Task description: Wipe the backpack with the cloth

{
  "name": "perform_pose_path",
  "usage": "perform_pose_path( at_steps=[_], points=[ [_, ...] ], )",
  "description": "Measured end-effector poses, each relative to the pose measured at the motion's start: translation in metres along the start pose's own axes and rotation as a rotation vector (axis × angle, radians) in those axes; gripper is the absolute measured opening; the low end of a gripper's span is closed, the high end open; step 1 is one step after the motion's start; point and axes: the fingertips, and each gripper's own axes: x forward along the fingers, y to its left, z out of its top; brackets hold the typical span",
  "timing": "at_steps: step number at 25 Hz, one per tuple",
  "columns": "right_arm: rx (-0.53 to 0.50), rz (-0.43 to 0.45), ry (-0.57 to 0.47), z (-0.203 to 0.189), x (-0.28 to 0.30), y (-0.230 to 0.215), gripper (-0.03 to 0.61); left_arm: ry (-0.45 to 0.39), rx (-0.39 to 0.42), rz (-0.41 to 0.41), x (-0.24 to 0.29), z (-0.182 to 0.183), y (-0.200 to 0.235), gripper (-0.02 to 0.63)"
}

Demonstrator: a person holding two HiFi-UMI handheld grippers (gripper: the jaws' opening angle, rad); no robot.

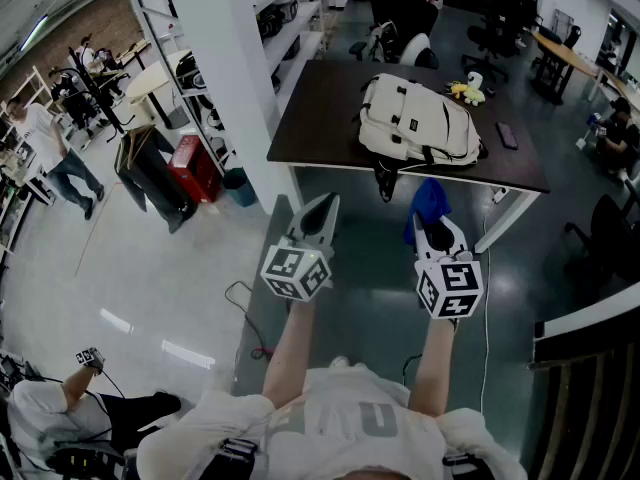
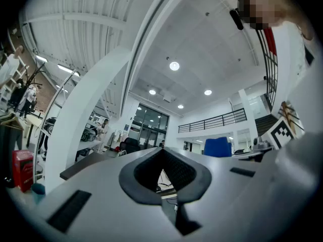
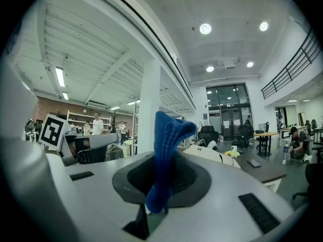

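Observation:
A cream backpack (image 1: 415, 123) with black straps lies on a dark table (image 1: 320, 118) ahead of me. It also shows as a pale shape (image 3: 207, 155) in the right gripper view. My right gripper (image 1: 437, 230) is shut on a blue cloth (image 1: 428, 204) that sticks up between its jaws (image 3: 166, 155). It is held in the air short of the table's near edge. My left gripper (image 1: 318, 211) is shut with nothing in it, also short of the table, beside a white pillar (image 1: 235, 78). The blue cloth (image 2: 218, 147) shows at the right in the left gripper view.
On the table lie a yellow toy (image 1: 466, 92) and a dark flat phone-like object (image 1: 507, 135). Black office chairs (image 1: 400, 18) stand behind it. A red box (image 1: 193, 166) and shelving (image 1: 290, 18) stand to the left. People (image 1: 55, 153) are about on the left.

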Motion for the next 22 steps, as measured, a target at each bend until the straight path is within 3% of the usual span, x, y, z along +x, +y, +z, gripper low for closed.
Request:
perform_pose_path(
  at_steps=[12, 22],
  points=[
    [0.002, 0.007, 0.03, -0.01, 0.008, 0.015, 0.043, 0.007, -0.019, 0.025, -0.013, -0.002, 0.022, 0.005],
    [0.02, 0.001, 0.024, -0.013, 0.005, 0.011, 0.043, 0.024, -0.024, 0.01, -0.01, -0.008, 0.014, 0.005]
  ],
)
